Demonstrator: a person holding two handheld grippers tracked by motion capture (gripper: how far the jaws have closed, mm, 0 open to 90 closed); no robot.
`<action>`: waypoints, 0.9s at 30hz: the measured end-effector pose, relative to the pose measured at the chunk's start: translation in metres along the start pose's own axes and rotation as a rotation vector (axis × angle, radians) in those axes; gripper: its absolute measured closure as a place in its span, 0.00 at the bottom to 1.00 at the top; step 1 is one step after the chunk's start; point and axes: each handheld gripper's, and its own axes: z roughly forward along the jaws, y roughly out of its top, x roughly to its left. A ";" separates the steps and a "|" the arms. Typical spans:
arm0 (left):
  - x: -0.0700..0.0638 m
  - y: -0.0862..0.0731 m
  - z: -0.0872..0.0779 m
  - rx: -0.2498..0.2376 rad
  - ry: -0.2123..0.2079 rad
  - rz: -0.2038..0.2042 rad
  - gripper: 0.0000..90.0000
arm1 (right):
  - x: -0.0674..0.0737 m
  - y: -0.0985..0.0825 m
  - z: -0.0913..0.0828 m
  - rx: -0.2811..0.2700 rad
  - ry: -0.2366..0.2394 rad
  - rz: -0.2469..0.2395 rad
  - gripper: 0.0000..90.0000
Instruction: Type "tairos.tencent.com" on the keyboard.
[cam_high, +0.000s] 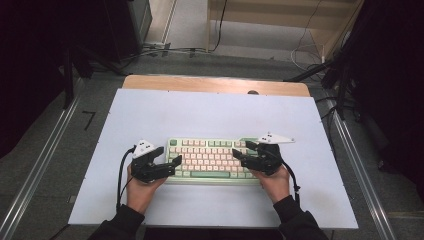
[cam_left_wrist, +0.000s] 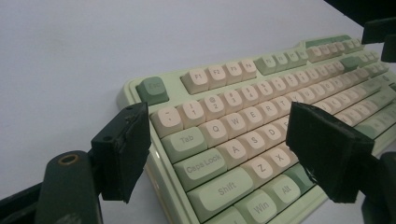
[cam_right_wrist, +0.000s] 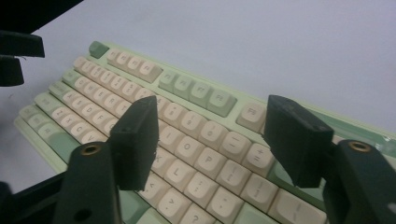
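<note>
Flanking keyboard (cam_high: 207, 158) at lower centre of the frame: left gripper (cam_high: 170, 162) spread over its left end, right gripper (cam_high: 240, 156) spread over right-side keys. No grip made; grasp and any move remain.

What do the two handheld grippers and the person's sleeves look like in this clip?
Both the left gripper and right gripper are black, with blocky flat-faced jaws and brass-ringed holes on their arms. Each carries a pale three-cornered plate on top and trails a black cable. The sleeves are dark.
</note>
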 end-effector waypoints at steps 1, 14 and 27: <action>0.000 0.000 0.000 -0.001 0.002 -0.002 0.25 | 0.002 0.000 0.002 0.005 0.000 -0.012 0.48; 0.000 -0.001 0.002 0.009 0.004 0.007 0.26 | 0.018 -0.001 0.031 0.073 0.046 -0.092 0.97; 0.000 -0.001 0.003 0.010 0.002 0.008 0.26 | 0.026 0.000 0.045 0.113 0.037 -0.104 0.97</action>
